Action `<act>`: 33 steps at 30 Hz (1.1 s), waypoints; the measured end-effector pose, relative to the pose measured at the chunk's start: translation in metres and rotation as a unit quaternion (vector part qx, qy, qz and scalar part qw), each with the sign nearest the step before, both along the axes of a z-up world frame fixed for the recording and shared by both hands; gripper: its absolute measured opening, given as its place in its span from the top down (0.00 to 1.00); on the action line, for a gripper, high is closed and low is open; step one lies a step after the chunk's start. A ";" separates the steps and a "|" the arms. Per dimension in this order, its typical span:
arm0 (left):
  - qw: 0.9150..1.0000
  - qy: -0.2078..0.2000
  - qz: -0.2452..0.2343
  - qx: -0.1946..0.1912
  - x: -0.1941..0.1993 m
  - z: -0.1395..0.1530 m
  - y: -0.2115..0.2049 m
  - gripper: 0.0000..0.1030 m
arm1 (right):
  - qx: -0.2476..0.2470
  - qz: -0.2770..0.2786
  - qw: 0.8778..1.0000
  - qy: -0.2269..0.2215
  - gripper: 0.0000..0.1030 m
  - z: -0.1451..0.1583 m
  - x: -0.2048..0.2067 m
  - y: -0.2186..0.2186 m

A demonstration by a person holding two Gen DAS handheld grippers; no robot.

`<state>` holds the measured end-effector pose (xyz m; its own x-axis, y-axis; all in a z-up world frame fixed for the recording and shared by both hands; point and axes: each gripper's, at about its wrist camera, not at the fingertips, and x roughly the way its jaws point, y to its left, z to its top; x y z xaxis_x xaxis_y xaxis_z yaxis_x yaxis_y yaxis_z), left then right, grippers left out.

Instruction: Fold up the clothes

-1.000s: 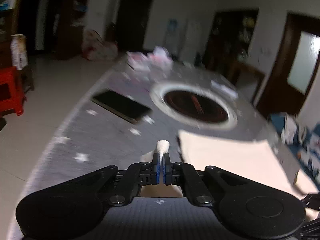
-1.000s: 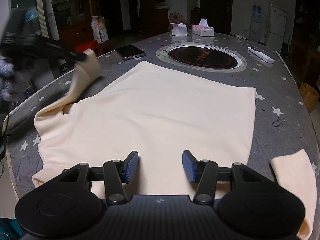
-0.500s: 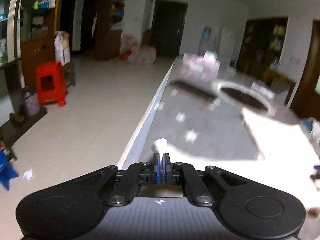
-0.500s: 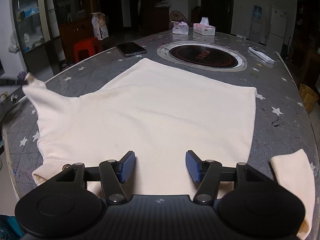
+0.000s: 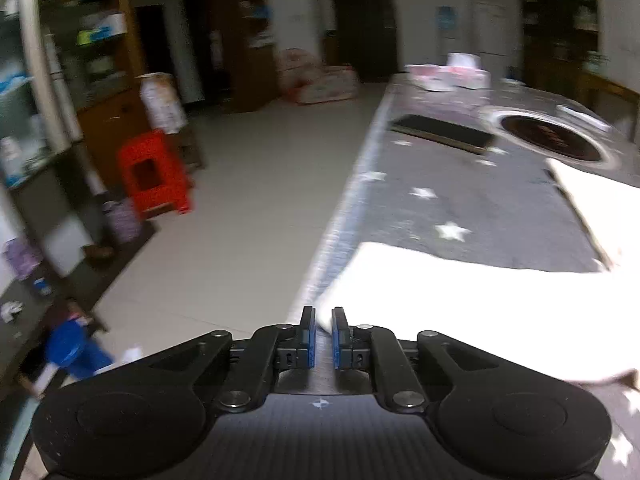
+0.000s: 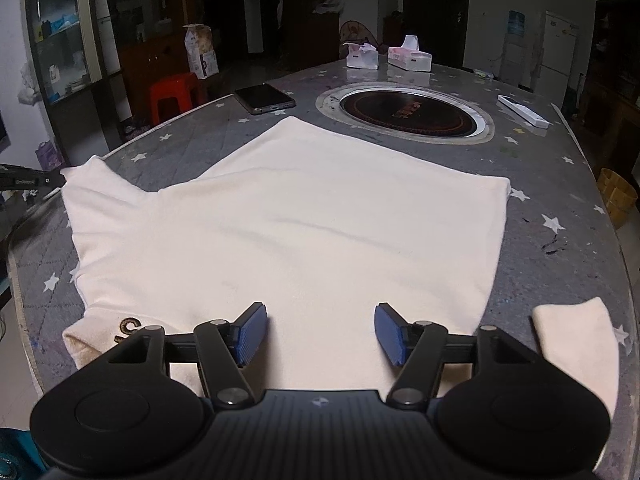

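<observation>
Two claws: the left claw [image 5: 323, 330] is a little open at the blurry cream cloth shirt's [image 6: 304, 220] sleeve tip; the right claw [image 6: 318, 334] gapes wide, hiding the shirt's near edge.

Your cream shirt [image 6: 304, 236] lies flat across the tabletop [image 6: 560, 264], left sleeve stretched toward nine o'clock to the edge, right sleeve at four o'clock, dark embroidery near seven.

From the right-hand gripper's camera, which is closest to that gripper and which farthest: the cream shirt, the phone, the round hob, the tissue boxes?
Measured from the right gripper:
1. Cream shirt, directly beneath it.
2. Phone, far left, and round hob, centre: too close to call.
3. Tissue boxes, at the table's far edge.
</observation>
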<state>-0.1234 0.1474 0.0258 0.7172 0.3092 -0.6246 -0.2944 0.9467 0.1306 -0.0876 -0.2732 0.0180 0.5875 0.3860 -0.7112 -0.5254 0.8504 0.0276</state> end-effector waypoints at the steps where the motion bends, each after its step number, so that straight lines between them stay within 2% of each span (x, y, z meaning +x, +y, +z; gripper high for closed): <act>1: 1.000 -0.010 0.003 -0.005 -0.002 0.005 -0.001 0.90 | 0.002 -0.001 1.000 -0.002 0.41 0.002 0.000 -0.001; 2: 1.000 -0.020 0.005 -0.012 -0.004 0.011 -0.002 0.90 | 0.003 -0.002 1.000 -0.003 0.41 0.003 -0.001 -0.002; 4: 0.999 -0.032 -0.025 -0.034 -0.004 0.017 -0.009 0.90 | 0.006 -0.007 1.000 -0.007 0.41 0.005 -0.002 -0.005; 8: 0.994 -0.018 -0.091 -0.049 0.011 0.009 -0.033 0.90 | 0.019 -0.026 0.999 -0.005 0.41 0.003 -0.004 -0.013; 11: 0.994 0.002 -0.091 -0.057 0.024 -0.004 -0.033 0.90 | 0.026 -0.047 0.999 -0.005 0.41 0.004 -0.007 -0.024; 18: 0.995 0.012 -0.076 -0.059 0.027 -0.010 -0.026 0.90 | 0.045 -0.107 0.993 -0.016 0.41 0.012 -0.005 -0.062; 23: 0.996 0.016 -0.068 -0.061 0.025 -0.011 -0.022 0.90 | 0.029 -0.155 0.987 -0.034 0.42 0.011 0.012 -0.091; 27: 0.996 0.019 -0.067 -0.057 0.027 -0.010 -0.023 0.90 | 0.007 -0.184 0.982 -0.030 0.50 0.005 0.026 -0.112; 30: 0.996 0.021 -0.065 -0.052 0.027 -0.010 -0.025 0.90 | -0.005 -0.165 0.986 -0.022 0.54 -0.001 0.033 -0.108; 31: 0.996 0.021 -0.064 -0.052 0.027 -0.010 -0.025 0.90 | -0.009 -0.162 0.987 -0.020 0.65 -0.003 0.035 -0.105; 33: 0.996 0.021 -0.063 -0.054 0.027 -0.010 -0.025 0.90 | -0.016 -0.165 0.986 -0.020 0.78 -0.008 0.038 -0.103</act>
